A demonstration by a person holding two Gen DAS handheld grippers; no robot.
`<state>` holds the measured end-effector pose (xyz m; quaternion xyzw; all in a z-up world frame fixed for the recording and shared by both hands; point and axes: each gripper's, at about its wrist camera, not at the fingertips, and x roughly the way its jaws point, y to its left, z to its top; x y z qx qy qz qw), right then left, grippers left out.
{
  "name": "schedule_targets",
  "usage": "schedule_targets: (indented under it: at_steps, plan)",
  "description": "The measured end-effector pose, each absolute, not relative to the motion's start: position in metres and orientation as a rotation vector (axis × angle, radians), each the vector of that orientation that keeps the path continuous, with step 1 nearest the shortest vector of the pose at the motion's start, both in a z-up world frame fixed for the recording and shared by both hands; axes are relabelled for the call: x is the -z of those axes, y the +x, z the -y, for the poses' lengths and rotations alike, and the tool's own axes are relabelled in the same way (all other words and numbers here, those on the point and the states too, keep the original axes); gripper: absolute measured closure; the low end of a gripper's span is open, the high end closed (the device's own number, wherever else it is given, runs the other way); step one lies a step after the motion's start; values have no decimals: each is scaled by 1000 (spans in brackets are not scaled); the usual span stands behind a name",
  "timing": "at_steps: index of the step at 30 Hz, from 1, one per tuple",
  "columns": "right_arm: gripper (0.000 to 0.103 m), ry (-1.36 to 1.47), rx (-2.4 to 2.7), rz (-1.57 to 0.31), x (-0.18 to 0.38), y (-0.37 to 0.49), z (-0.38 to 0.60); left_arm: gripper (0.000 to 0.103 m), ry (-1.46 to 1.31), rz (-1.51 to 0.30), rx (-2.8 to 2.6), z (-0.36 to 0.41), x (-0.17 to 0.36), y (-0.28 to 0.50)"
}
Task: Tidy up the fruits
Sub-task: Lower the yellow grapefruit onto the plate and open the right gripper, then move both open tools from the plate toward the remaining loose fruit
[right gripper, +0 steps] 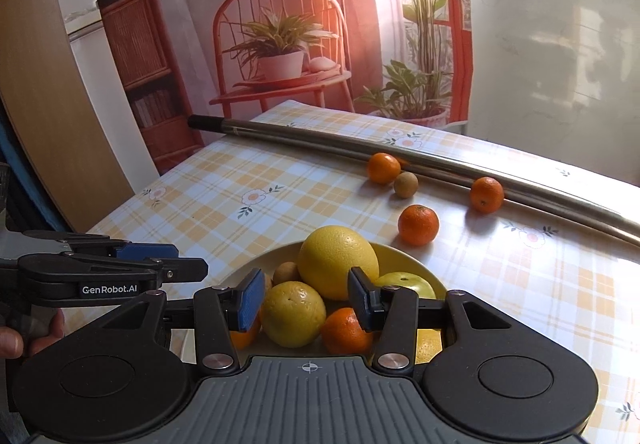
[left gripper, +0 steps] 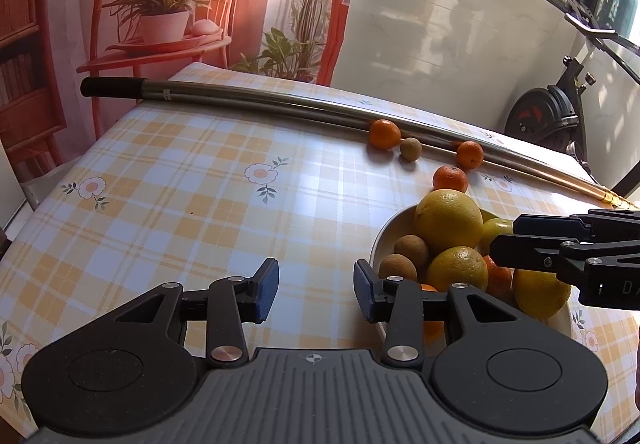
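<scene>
The big yellow fruit [right gripper: 338, 262] sits on top of the pile in the bowl [right gripper: 404, 264], in the low middle of the right wrist picture. It looks heavy, round and smooth, so it could slip or roll; I think it needs wide jaws set on its two sides at the fattest part. I count about four yellow fruits in the bowl, but some are half hidden.

The small oranges look light and firm with a bumpy skin that grips well. Squeeze one gently at its middle so it does not squash. Three lie loose on the desk [right gripper: 240, 180]: the nearest orange [right gripper: 418, 225] is just past the bowl, and two more rest against the long metal pole [right gripper: 400, 152] at the far side. At least one more sits in the bowl.

The little brown fruits are the smallest and lightest, and could pop out of a pinch. One brown fruit [right gripper: 405, 184] lies on the desk beside an orange; two show in the bowl.

The right gripper [right gripper: 306, 298] hangs over the bowl with its jaws apart and empty. The left gripper [left gripper: 316, 290] is low in its own picture, beside the bowl, jaws also apart and empty
</scene>
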<state>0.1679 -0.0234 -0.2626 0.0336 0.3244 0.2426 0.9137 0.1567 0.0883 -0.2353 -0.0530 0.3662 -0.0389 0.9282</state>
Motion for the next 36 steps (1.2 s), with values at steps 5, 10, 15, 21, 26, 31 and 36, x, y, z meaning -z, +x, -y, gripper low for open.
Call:
schedule_targets:
  at_steps: [5, 10, 15, 21, 26, 31, 36]
  plan:
    - [60, 99, -468, -639, 260, 163, 33, 55, -101, -743, 73, -86, 234, 155]
    - [60, 133, -434, -624, 258, 161, 44, 55, -95, -738, 80, -84, 231, 153]
    - [60, 159, -409, -610, 256, 158, 52, 55, -98, -734, 79, -82, 226, 151]
    - [60, 164, -364, -569, 249, 144, 65, 55, -84, -714, 83, -75, 216, 148]
    - [60, 180, -342, -534, 245, 133, 79, 55, -68, -694, 95, -68, 210, 143]
    - [60, 210, -330, -516, 246, 128, 93, 55, -78, -682, 101, -63, 208, 141]
    - [60, 231, -313, -498, 250, 129, 106, 55, -71, -680, 98, -60, 209, 142]
